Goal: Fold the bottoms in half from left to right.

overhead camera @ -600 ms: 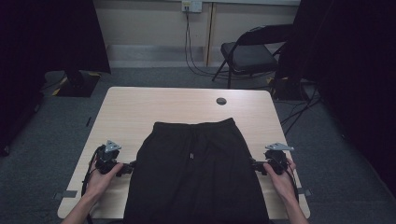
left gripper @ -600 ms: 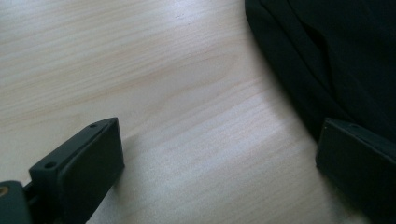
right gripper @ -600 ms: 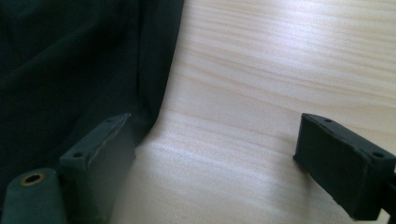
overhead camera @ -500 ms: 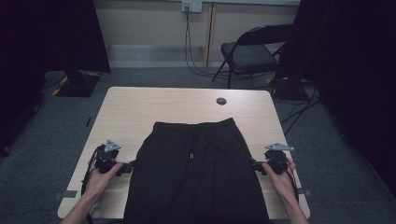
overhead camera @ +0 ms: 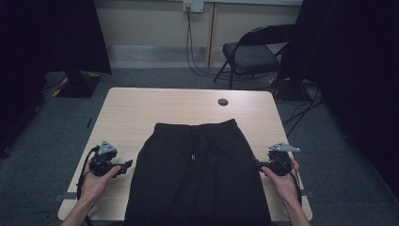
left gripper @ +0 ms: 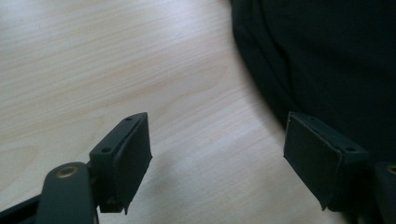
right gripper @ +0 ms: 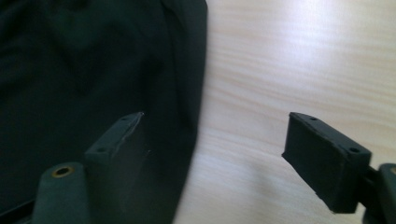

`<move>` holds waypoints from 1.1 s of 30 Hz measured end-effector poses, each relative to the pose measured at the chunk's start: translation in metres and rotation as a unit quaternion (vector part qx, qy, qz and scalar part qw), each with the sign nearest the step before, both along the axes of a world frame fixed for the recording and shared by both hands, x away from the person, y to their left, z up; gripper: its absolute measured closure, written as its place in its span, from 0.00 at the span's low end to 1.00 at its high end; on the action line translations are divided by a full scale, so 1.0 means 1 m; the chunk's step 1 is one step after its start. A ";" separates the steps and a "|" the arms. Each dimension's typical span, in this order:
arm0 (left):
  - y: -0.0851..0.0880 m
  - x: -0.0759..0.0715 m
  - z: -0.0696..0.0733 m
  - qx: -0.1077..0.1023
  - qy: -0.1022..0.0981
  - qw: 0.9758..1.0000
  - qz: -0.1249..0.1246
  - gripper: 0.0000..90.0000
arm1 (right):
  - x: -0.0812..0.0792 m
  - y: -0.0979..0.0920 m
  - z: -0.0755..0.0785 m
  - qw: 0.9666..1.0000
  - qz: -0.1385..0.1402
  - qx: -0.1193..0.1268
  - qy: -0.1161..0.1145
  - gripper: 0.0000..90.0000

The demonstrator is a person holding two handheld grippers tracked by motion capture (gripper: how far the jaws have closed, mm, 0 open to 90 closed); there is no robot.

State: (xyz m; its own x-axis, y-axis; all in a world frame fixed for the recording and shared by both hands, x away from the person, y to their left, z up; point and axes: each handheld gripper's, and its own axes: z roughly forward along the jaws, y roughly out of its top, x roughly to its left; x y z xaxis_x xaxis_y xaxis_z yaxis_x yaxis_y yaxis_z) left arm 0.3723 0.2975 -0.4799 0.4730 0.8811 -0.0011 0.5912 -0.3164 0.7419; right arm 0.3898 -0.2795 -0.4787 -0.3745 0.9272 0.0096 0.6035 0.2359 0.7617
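A pair of black shorts (overhead camera: 197,179) with a white drawstring lies flat on the light wooden table (overhead camera: 141,113), waistband toward the far side. My left gripper (overhead camera: 128,165) rests on the table just left of the shorts, open, with bare wood between its jaws. In the left gripper view the shorts' edge (left gripper: 280,70) lies close to the right jaw. My right gripper (overhead camera: 257,164) is at the shorts' right side, open. In the right gripper view the shorts' edge (right gripper: 187,93) runs past the left jaw, with wood between the jaws.
A small dark round grommet (overhead camera: 223,101) sits near the table's far edge. A folding chair (overhead camera: 254,54) stands beyond the table on the grey carpet, with cables hanging from a wall socket. Black curtains flank both sides.
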 end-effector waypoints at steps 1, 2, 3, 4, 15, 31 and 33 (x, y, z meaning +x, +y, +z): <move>0.000 -0.002 0.002 -0.008 -0.001 1.000 -0.003 0.28 | -0.005 0.005 0.007 1.000 0.005 0.004 -0.008 0.26; 0.000 -0.004 0.004 -0.019 -0.002 1.000 -0.009 0.28 | -0.005 0.005 0.007 1.000 0.005 0.004 -0.008 0.26; -0.004 -0.008 0.008 -0.019 -0.009 1.000 -0.018 0.31 | -0.010 0.012 0.012 1.000 0.018 0.004 -0.014 0.30; -0.004 -0.008 0.008 -0.019 -0.009 1.000 -0.018 0.33 | -0.010 0.012 0.012 1.000 0.018 0.004 -0.014 0.30; -0.027 -0.017 0.019 -0.015 -0.019 0.998 -0.061 0.42 | -0.026 0.069 0.040 0.992 0.124 0.018 -0.029 0.42; -0.075 -0.002 0.012 0.013 0.016 0.987 -0.159 0.67 | -0.047 0.206 0.037 0.951 0.309 0.001 0.003 0.58; -0.079 0.000 0.002 0.028 0.038 0.985 -0.169 0.70 | -0.050 0.216 0.026 0.945 0.325 -0.007 0.014 0.63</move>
